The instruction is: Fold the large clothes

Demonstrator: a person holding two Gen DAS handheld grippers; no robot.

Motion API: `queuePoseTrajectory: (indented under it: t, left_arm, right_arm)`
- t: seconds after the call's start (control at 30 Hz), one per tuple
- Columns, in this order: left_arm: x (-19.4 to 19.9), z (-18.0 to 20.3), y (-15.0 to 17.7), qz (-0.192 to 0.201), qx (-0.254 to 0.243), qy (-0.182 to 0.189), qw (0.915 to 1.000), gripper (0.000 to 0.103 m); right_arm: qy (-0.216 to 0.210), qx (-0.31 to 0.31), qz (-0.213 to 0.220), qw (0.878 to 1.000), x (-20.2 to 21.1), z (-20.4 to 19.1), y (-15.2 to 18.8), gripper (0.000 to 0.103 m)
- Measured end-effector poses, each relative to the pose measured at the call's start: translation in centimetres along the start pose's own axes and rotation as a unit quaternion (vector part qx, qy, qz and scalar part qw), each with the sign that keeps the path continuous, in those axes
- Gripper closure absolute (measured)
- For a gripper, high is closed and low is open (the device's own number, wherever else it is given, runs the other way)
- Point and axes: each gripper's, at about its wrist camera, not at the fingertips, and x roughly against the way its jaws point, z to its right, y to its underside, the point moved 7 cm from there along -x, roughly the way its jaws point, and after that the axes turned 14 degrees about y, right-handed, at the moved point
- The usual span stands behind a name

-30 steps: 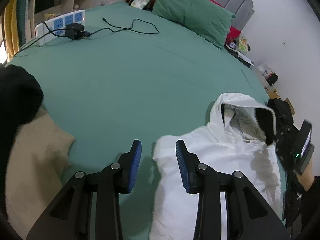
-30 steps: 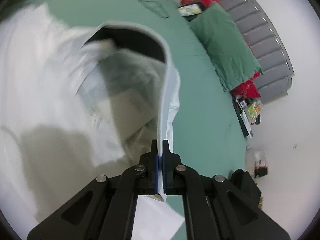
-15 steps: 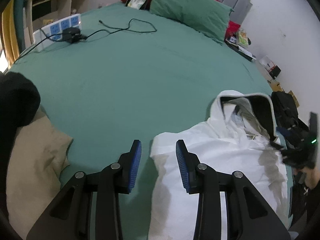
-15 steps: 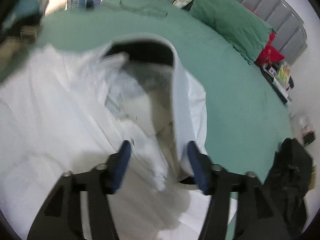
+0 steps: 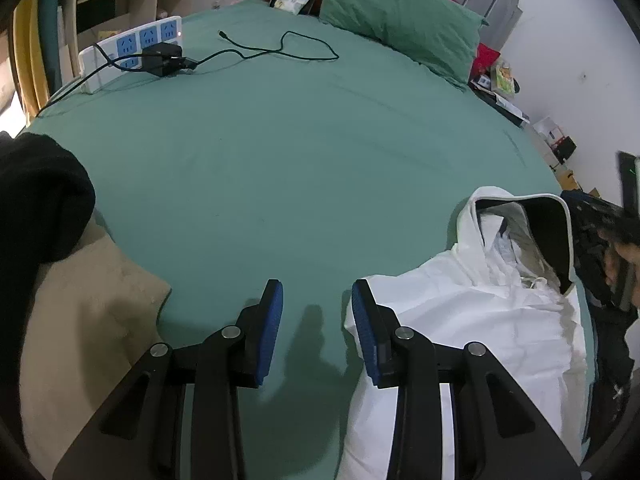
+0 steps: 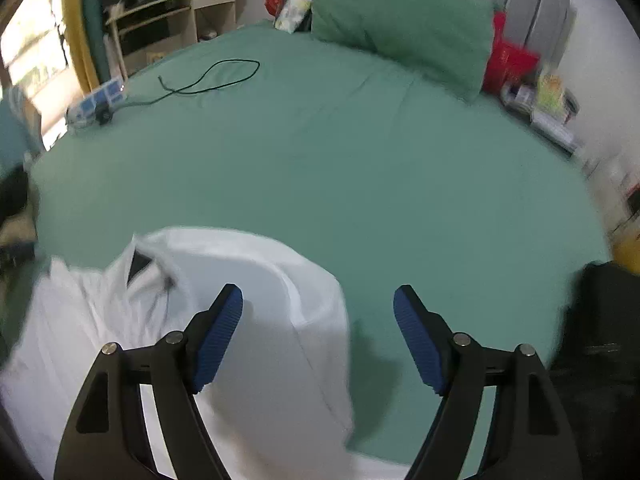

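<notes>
A white hooded sweatshirt (image 5: 472, 320) lies on the green bed sheet (image 5: 300, 160), with its dark-lined hood (image 5: 532, 224) pointing toward the pillows. My left gripper (image 5: 316, 308) hovers over bare sheet just left of the sweatshirt's shoulder. It is open, with nothing between its blue pads (image 5: 272, 320). In the blurred right wrist view my right gripper (image 6: 318, 304) hangs above the hood (image 6: 256, 280). Its jaws are opening wide. The hood lies below them and no pad presses on it.
A beige cloth (image 5: 88, 320) and a black garment (image 5: 36, 200) lie at the left. A power strip (image 5: 132, 54) with a charger and a black cable (image 5: 280, 46) sits at the far side. A green pillow (image 5: 400, 16) leans on the headboard. A black bag (image 6: 600, 340) stands at the right.
My right gripper let go of the hood's edge, opened wide, rolled and lifted away. The hood now rests on the bed. The left gripper stayed where it was.
</notes>
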Motion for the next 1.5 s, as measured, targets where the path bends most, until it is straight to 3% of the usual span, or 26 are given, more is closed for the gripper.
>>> queuePoseTrajectory:
  t: [0.17, 0.37, 0.5, 0.6, 0.73, 0.83, 0.9, 0.93, 0.97, 1.0, 1.07, 1.13, 1.2, 1.33, 1.5]
  left_arm:
    - [-0.3, -0.4, 0.0, -0.003, 0.0, -0.005, 1.0, 0.065]
    - [-0.9, -0.6, 0.3, -0.011, 0.013, 0.006, 0.9998, 0.065]
    - [-1.2, -0.5, 0.4, -0.014, 0.008, 0.009, 0.9998, 0.065]
    - [-1.3, -0.4, 0.4, -0.016, 0.004, 0.011, 0.9998, 0.065]
    - [-1.6, -0.7, 0.4, -0.022, 0.003, 0.01, 0.9997, 0.065]
    - [-1.8, -0.6, 0.5, -0.027, 0.005, 0.012, 0.9996, 0.065]
    - [-1.8, -0.4, 0.5, -0.028, 0.004, 0.015, 0.9995, 0.065]
    - [-1.7, -0.3, 0.4, -0.027, 0.003, 0.017, 0.9995, 0.065]
    - [-1.6, -0.1, 0.4, -0.027, 0.002, 0.018, 0.9995, 0.065]
    - [-1.5, 0.1, 0.4, -0.026, 0.0, 0.02, 0.9995, 0.065]
    - [-1.3, 0.4, 0.4, -0.025, -0.001, 0.026, 0.9993, 0.065]
    - [-1.0, 0.7, 0.5, -0.024, -0.003, 0.031, 0.9992, 0.065]
    - [-0.8, 1.1, 0.6, -0.022, -0.005, 0.036, 0.9991, 0.065]
    - [-0.1, 1.3, 0.7, -0.017, -0.004, 0.041, 0.999, 0.065]
    - [0.3, 1.0, 0.0, -0.01, 0.001, 0.038, 0.9992, 0.065]
  right_arm:
    - [-0.123, 0.034, -0.052, 0.991, -3.6, -4.6, 1.0, 0.015]
    - [-0.183, 0.138, -0.128, 0.965, -5.8, -9.1, 4.4, 0.014]
    - [-0.223, 0.144, -0.149, 0.953, -6.1, -9.2, 4.7, 0.014]
    - [-0.263, 0.155, -0.2, 0.931, -5.9, -10.2, 5.0, 0.012]
    - [-0.224, 0.239, -0.213, 0.921, -5.9, -12.7, 5.5, 0.014]
    - [-0.161, 0.31, -0.2, 0.915, -5.4, -14.2, 6.4, 0.025]
    - [-0.132, 0.336, -0.177, 0.915, -4.8, -15.2, 6.5, 0.039]
    - [-0.106, 0.35, -0.152, 0.918, -4.4, -15.5, 6.2, 0.065]
    - [-0.077, 0.361, -0.128, 0.921, -4.0, -15.5, 5.9, 0.099]
    - [-0.039, 0.373, -0.107, 0.921, -3.8, -15.5, 5.6, 0.099]
    - [0.016, 0.411, -0.073, 0.909, -2.8, -16.1, 6.2, 0.102]
    - [0.025, 0.433, -0.061, 0.899, -1.8, -17.5, 7.9, 0.102]
    - [0.04, 0.438, -0.044, 0.897, -0.9, -17.8, 8.5, 0.102]
    - [0.007, 0.387, -0.055, 0.92, 0.6, -17.1, 8.5, 0.102]
    - [0.032, 0.347, -0.008, 0.937, 3.0, -15.0, 6.3, 0.102]
